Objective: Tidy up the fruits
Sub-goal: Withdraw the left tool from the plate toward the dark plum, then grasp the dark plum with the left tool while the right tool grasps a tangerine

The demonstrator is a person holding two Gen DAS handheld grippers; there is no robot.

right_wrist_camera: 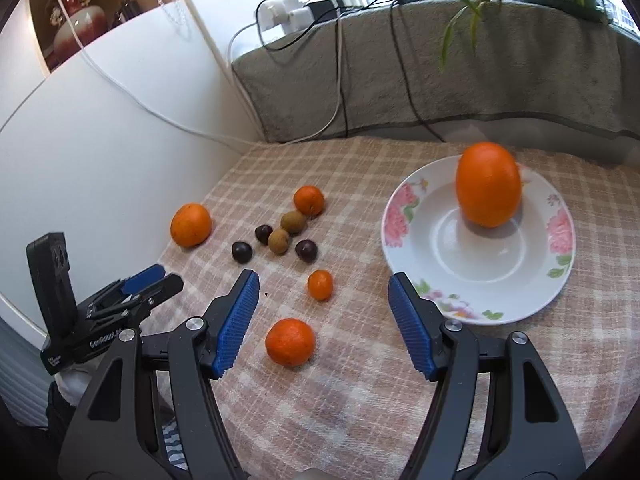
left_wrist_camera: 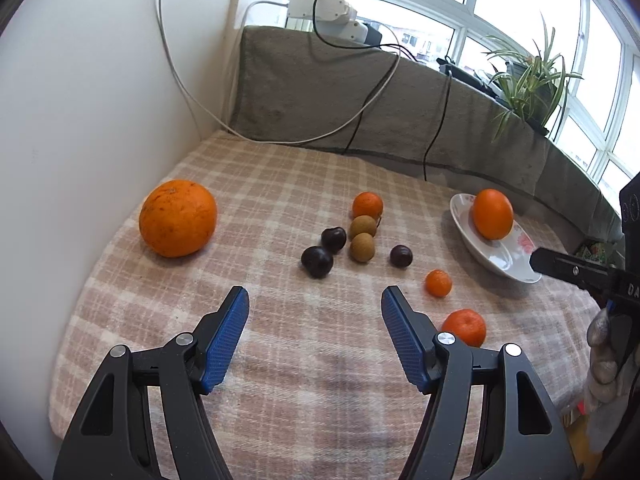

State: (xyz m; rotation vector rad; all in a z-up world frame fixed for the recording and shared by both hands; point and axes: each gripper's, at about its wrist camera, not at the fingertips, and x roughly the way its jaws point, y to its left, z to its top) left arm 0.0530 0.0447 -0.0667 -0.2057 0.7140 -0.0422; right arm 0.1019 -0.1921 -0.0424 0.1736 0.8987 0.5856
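Observation:
A floral white plate point(right_wrist_camera: 404, 216) point(left_wrist_camera: 464, 220) at the right holds one orange point(right_wrist_camera: 489, 184) point(left_wrist_camera: 492, 214). A big orange point(left_wrist_camera: 178, 218) point(right_wrist_camera: 191, 225) lies at the left by the wall. In the middle lie a small mandarin point(left_wrist_camera: 367, 205) point(right_wrist_camera: 308, 200), two brown longans point(left_wrist_camera: 362, 247) point(right_wrist_camera: 279, 241) and three dark plums point(left_wrist_camera: 317, 261) point(right_wrist_camera: 242, 251). Two more mandarins lie nearer: a tiny one point(left_wrist_camera: 438, 283) point(right_wrist_camera: 320, 285) and a larger one point(left_wrist_camera: 464, 327) point(right_wrist_camera: 289, 342). My left gripper point(left_wrist_camera: 315, 304) is open and empty above the cloth. My right gripper point(right_wrist_camera: 322, 292) is open and empty over the near mandarins.
A checked cloth point(left_wrist_camera: 280, 360) covers the table. A white wall point(left_wrist_camera: 80, 120) bounds the left side. A grey-covered sill point(left_wrist_camera: 320, 92) with cables, a power strip and a plant point(left_wrist_camera: 528, 80) stands behind. The left gripper also shows in the right wrist view point(right_wrist_camera: 148, 280).

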